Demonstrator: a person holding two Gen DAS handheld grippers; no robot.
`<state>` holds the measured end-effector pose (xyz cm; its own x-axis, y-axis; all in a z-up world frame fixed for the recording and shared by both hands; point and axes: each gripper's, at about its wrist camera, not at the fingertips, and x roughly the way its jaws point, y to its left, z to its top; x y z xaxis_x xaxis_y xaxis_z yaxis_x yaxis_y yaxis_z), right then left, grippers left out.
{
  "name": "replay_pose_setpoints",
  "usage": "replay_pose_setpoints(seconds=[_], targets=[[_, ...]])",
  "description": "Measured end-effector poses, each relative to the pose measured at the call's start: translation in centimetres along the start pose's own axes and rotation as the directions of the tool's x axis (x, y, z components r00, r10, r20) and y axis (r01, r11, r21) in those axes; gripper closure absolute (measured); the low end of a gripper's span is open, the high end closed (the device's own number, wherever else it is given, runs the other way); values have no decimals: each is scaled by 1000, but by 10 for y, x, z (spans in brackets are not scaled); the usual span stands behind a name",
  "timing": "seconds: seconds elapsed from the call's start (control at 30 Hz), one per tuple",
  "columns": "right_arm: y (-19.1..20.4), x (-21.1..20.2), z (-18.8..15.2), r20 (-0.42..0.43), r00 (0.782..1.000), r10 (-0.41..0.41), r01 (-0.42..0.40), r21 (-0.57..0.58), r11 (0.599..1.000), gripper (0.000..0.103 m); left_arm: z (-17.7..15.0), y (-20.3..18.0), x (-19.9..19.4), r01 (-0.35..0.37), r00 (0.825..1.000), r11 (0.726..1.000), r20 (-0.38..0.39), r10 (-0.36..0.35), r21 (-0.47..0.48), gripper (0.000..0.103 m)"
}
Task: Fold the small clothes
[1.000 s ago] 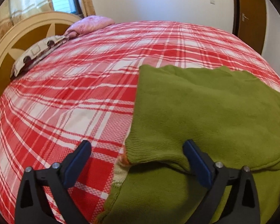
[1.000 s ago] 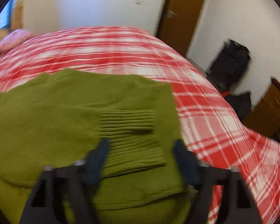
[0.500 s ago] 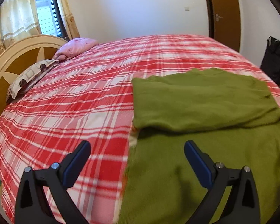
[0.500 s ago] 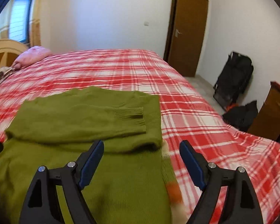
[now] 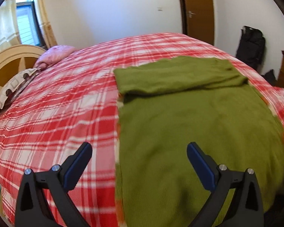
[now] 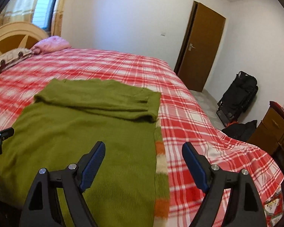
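Observation:
A green knit sweater [image 5: 198, 124] lies flat on the red plaid bed [image 5: 56, 113], its far part folded back toward me with a ribbed cuff [image 6: 140, 100] on top. It also shows in the right wrist view [image 6: 85, 141], with an orange and white striped edge [image 6: 161, 160] along its right side. My left gripper [image 5: 139, 151] is open and empty above the sweater's near left edge. My right gripper [image 6: 143, 152] is open and empty above the near right edge. The left gripper's tip [image 6: 0, 136] shows at the far left of the right wrist view.
A pink pillow [image 5: 55, 54] and a patterned pillow [image 5: 15, 83] lie by the headboard [image 5: 7, 56] at the far left. A brown door [image 6: 200, 51], black bags [image 6: 238, 96] and a wooden dresser [image 6: 274, 130] stand right of the bed.
Both grippers have drawn back and up from the folded sweater, staying open and empty. The sweater lies still with its folded top part in place.

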<state>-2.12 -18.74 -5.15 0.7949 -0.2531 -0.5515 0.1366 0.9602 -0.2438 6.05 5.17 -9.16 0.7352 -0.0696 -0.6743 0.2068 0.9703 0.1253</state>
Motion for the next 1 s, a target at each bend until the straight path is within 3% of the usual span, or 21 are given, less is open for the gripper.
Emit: replay_pose_setpoints(seconds=[0.17,0.37,0.57,0.67,0.77,0.9,1.0], targets=[[0,-7,-23,-68,997,48,-49,-5,999,19,-26,-7,-23,57,998,997,-15,-57,61,1],[-11,-14,-53,-200,965,173,-160,76,984,20,-60,-6,-40,141,988,987,-72,-135,73,0],[-25,-31,-86,-302,883,360,-299,230,926,20,-94,14,-47,232,961,970,-137,-239,-65,1],[-22,-32,-99,-327,854,404,-328,262,907,25,-104,19,-44,269,943,955,-166,-287,-126,1],[-10,-26,-109,-369,818,442,-357,278,892,26,-106,17,-41,275,938,952,-179,-296,-133,2],[4,-17,-119,-421,807,413,-336,247,909,26,-110,16,-40,311,923,941,-191,-333,-137,2],[-1,-11,-125,-436,796,420,-316,293,902,26,-115,14,-37,327,913,936,-213,-348,-128,2]])
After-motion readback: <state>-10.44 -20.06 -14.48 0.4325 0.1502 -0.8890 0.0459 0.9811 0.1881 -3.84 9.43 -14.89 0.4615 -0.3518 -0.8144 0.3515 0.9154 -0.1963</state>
